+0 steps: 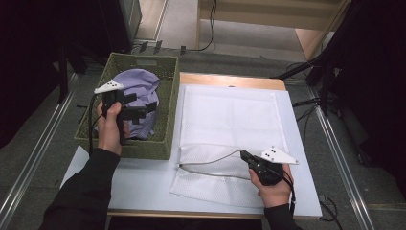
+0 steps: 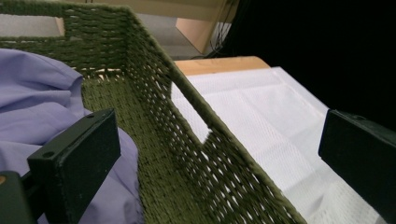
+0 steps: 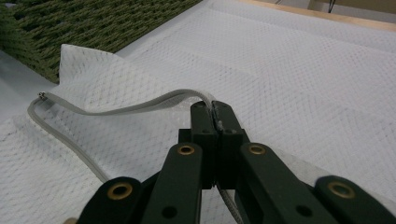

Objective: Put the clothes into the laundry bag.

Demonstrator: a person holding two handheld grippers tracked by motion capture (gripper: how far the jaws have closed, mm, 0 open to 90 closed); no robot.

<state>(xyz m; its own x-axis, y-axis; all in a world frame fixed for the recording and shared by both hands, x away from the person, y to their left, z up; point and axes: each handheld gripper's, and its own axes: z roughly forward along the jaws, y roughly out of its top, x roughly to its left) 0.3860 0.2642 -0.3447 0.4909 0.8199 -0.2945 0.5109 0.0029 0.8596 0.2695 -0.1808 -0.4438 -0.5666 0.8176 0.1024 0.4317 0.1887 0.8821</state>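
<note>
high view puts my right gripper [image 1: 245,155] near the front of the table [image 1: 143,184], its jaws pinched together on the zipper edge [image 3: 140,106] of the white mesh laundry bag [image 1: 230,120], holding the mouth a little open. right gripper view confirms it: the pads are clamped on that grey edge, with the flap lifted beside them. my left gripper [image 1: 143,111] hangs over the green woven basket [image 1: 165,120], jaws wide apart and holding nothing, straddling the basket's near wall in the left gripper view, with the purple shirt [image 1: 139,91] bunched inside the basket.

the risk i see: the left jaws sit so close to the woven wall [image 2: 187,140] that closing now could catch the weave instead of cloth and drag the basket. a shallow pinch on the shirt could also slip as it lifts. if my right hand sags, the bag mouth folds shut.

for room, the basket nearly touches the bag's left edge, so the carry across is short, over the wall. bare table lies in front of the basket.
</note>
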